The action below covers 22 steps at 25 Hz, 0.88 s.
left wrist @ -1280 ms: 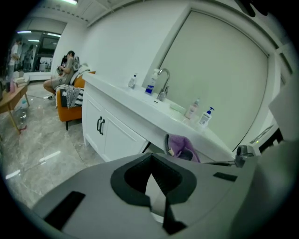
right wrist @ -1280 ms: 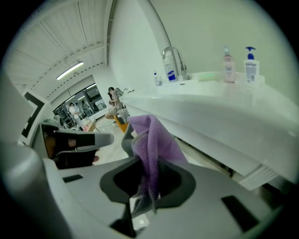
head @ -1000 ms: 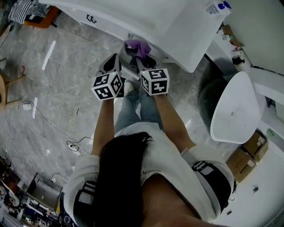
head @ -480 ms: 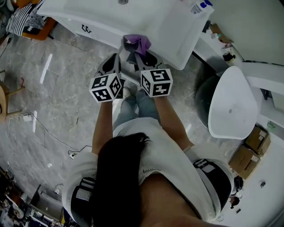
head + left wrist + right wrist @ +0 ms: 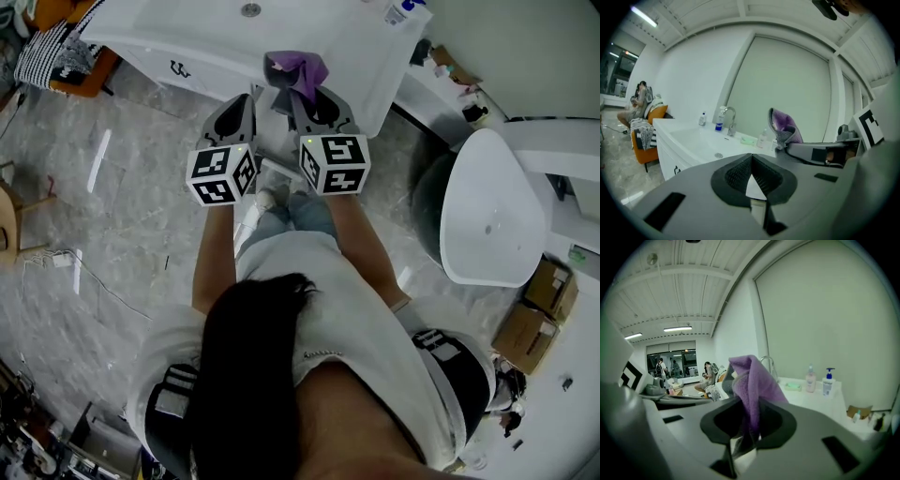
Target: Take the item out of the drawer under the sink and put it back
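grey marble floor (image 5: pixel 122 206), white sink (image 5: pixel 361 56); right tongs (image 5: pixel 745 427) pinch purple cloth (image 5: pixel 750 385); left tongs (image 5: pixel 751 178) closed, empty

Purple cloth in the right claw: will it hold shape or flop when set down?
Probably floppy: the purple cloth folds and droops above the right claw. Likely light, since a small pinch holds it.

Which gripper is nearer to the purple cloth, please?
Right. The right gripper is clamped on the purple cloth; the left gripper is beside it, shut, not touching.
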### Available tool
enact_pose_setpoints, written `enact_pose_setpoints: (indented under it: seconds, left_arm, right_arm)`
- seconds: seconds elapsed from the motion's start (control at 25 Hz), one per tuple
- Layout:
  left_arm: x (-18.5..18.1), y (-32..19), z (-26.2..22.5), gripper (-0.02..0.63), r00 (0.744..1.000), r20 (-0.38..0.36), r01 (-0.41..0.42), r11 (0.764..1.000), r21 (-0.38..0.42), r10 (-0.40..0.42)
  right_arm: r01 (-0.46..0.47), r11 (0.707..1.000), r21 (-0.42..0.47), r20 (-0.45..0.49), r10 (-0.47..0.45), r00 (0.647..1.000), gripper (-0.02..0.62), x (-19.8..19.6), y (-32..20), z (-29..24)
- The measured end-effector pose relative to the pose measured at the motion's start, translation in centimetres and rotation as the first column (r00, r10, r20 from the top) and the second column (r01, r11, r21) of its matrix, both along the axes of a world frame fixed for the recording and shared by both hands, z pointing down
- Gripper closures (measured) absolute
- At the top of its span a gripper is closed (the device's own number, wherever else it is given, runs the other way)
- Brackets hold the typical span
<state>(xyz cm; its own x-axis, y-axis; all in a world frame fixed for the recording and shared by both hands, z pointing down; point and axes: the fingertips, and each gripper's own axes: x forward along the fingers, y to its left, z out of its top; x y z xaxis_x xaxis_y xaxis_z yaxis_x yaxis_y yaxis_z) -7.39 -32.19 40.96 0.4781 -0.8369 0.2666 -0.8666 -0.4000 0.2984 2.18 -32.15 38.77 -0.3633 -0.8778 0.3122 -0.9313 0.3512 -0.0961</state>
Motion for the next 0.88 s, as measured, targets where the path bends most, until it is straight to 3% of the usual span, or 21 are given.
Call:
enact_pose_setpoints:
  seconds: [0.4,0.88]
  left_arm:
    - [0.6,0.4,-4.8,0.603,0.999,0.007,0.031,0.994,0.107,-0.032]
    - [0.8,1.3,-6.7,0.603,0.998,0.028,0.050,0.982,0.184,-0.056]
  right_arm:
    - [0.004,0.992,0.128,-0.021,-0.001,1.000,0.512,-0.3,0.9,-4.0]
    - [0.015,0.989,0.150,-0.059,-0.006,0.998,0.511,-0.3,1.3,-4.4]
